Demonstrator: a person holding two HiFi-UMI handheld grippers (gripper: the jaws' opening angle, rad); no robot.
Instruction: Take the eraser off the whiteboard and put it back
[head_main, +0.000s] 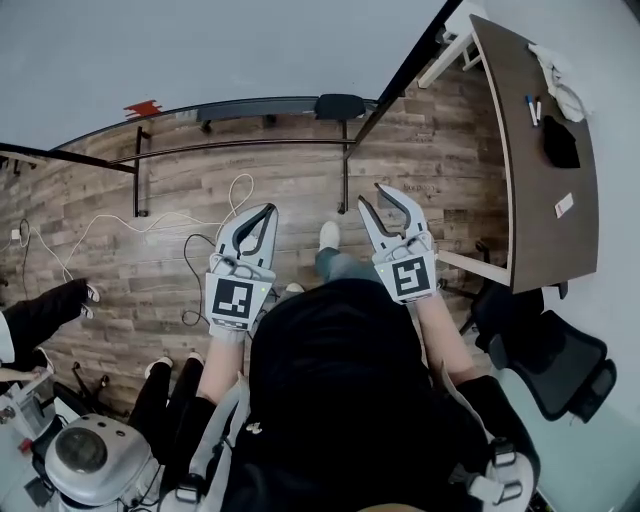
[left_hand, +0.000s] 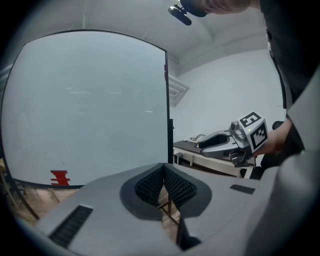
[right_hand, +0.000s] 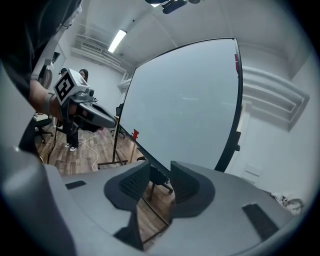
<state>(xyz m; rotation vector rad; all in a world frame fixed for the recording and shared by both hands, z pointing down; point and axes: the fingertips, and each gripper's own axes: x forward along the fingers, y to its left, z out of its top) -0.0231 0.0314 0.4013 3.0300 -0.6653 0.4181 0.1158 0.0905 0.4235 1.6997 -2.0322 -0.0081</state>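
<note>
The person's black top (head_main: 340, 400) fills the bottom of the head view, with both forearms reaching forward from it over the wooden floor (head_main: 190, 185). Each gripper carries a cube printed with a square black-and-white marker pattern; that pattern is the only clear print here. A small red mark (head_main: 142, 108) sits at the lower edge of the whiteboard (head_main: 200, 50), shaped like stacked bars and too small to read.

The left gripper (head_main: 267, 209) has its ribbed pads pressed together at the tips, with nothing between them. The right gripper (head_main: 373, 196) has its jaws parted with a clear gap, and nothing sits in that gap either. Both point towards the whiteboard.

The eraser (head_main: 340, 105) rests on the ledge (head_main: 250, 104) that runs along the foot of the whiteboard, near the board's right-hand end and well apart from both grippers. It is a dark, nearly black block with rounded corners, longer than it is deep. Its long axis lies along the ledge, parallel to the board's lower edge. No label can be made out on it.

A brown desk (head_main: 530, 200) stands to the right, with a pair of marker pens (head_main: 533, 108) on it.
</note>
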